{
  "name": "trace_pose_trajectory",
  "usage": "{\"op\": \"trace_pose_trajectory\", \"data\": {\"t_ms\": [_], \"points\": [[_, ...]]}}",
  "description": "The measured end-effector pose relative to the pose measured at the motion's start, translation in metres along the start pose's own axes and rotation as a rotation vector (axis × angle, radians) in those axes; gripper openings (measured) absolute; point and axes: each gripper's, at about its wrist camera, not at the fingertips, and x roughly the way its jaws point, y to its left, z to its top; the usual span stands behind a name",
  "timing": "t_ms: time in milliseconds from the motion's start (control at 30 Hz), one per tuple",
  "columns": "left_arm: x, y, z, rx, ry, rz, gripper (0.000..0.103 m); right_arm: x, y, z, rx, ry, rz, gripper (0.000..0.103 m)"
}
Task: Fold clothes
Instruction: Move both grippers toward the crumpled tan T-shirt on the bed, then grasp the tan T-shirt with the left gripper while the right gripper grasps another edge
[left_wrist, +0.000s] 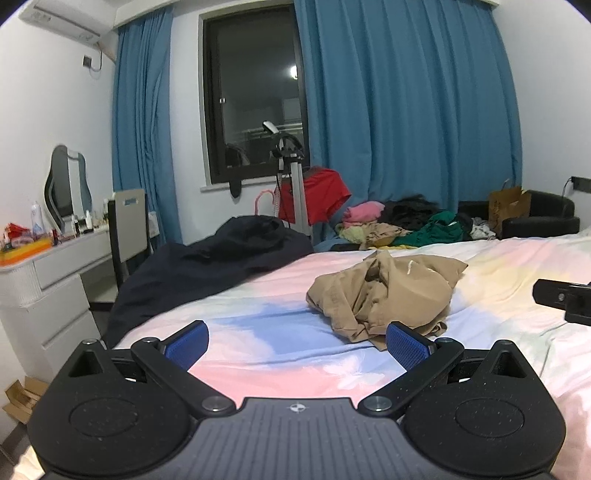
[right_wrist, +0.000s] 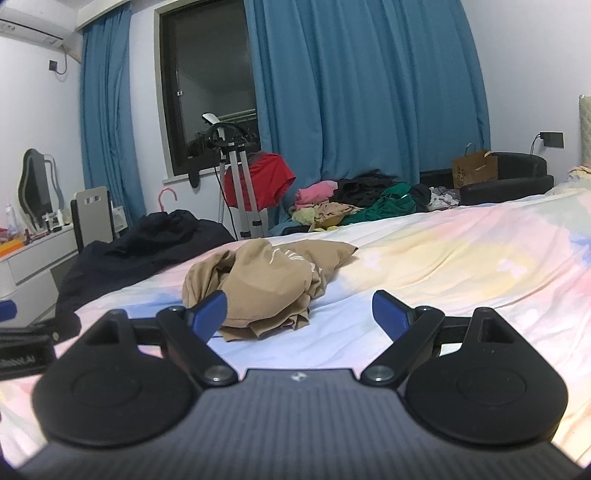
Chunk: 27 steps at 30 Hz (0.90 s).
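No words can be read anywhere; the print on the brown paper bag (right_wrist: 474, 168) is too blurry.

On the left is a white dresser (left_wrist: 55, 273) with a mirror (left_wrist: 66, 188) and little bottles. Next comes a dark blanket (left_wrist: 207, 258) lying on the edge of the bed (left_wrist: 498, 266). Behind it is a dark window (left_wrist: 255, 92) between blue curtains (left_wrist: 406, 103), then a red shirt (left_wrist: 321, 195) and a pile of clothes (left_wrist: 406, 221).

The tan garment (left_wrist: 384, 291) lies crumpled in the middle of the bed, just past both grippers.

The left gripper (left_wrist: 295, 341) is wide open and holds nothing. The right gripper (right_wrist: 299, 314) is wide open too, with nothing in it.
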Motion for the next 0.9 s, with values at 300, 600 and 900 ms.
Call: {"op": "trace_pose_trajectory", "data": {"t_ms": [300, 600, 900], "points": [[0.088, -0.034, 0.004, 0.224, 0.053, -0.022, 0.101, 0.004, -0.017, 0.004, 0.027, 0.003, -0.034, 0.087], [0.227, -0.065, 0.019, 0.328, 0.113, -0.08, 0.092, 0.044, -0.038, -0.01, 0.087, 0.085, -0.078, 0.087], [0.303, -0.055, 0.025, 0.275, 0.126, -0.1, 0.014, 0.093, -0.039, -0.032, 0.096, 0.155, -0.062, 0.087]]}}
